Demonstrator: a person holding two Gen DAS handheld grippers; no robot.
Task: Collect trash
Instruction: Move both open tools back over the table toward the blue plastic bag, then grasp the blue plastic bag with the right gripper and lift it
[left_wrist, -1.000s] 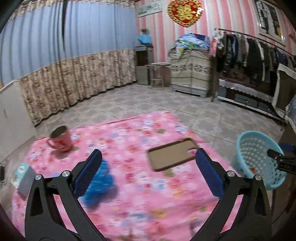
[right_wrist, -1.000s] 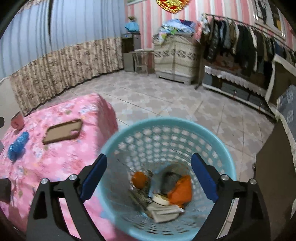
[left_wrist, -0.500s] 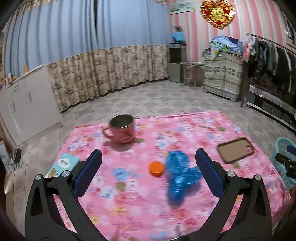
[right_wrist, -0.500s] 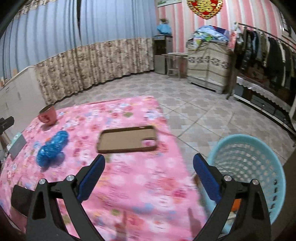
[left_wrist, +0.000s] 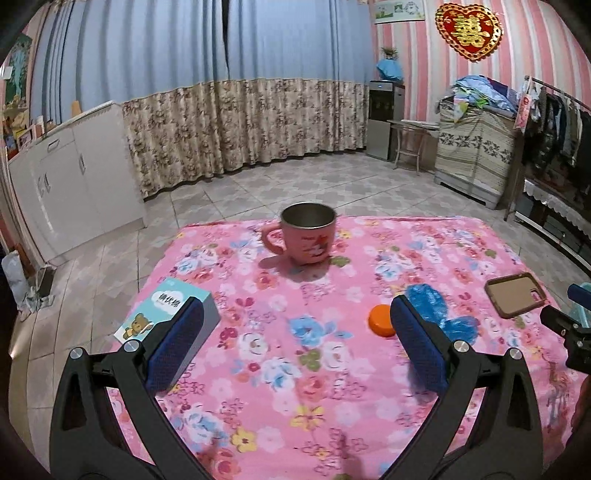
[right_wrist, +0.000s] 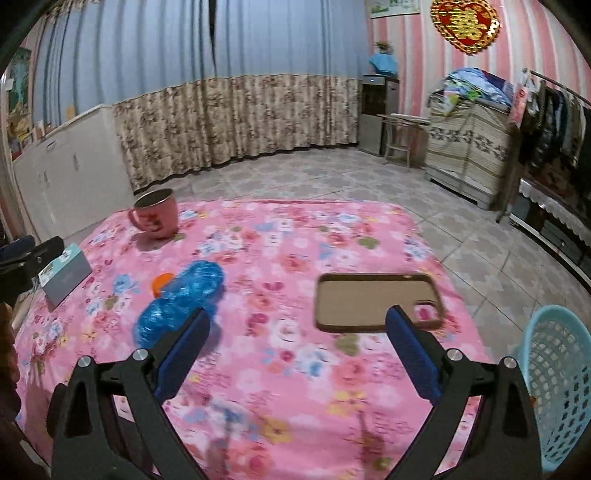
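While both grippers hang empty w/ jaws wide, 2 bits of trash wait on the worktop (left_wrist: 332, 406): orange cap (left_wrist: 381, 325) & blue wrapper (right_wrist: 183, 301). Next: left gripper (left_wrist: 295, 347) shuts on the cap, then the basket (right_wrist: 561, 387).

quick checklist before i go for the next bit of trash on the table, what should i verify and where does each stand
1. Left tongs open and empty: ok, jaws stand wide with nothing between them.
2. Right tongs open and empty: ok.
3. Trash left to collect: ok, the orange cap and blue crumpled bag lie close together on the pink tablecloth.
4. Non-trash out of the way: ok, the pink mug, phone case and tissue box sit apart from them.
5. Basket within reach: ok, on the floor off the table's right edge.
6. Room left in the basket: cannot tell, its inside is out of view.
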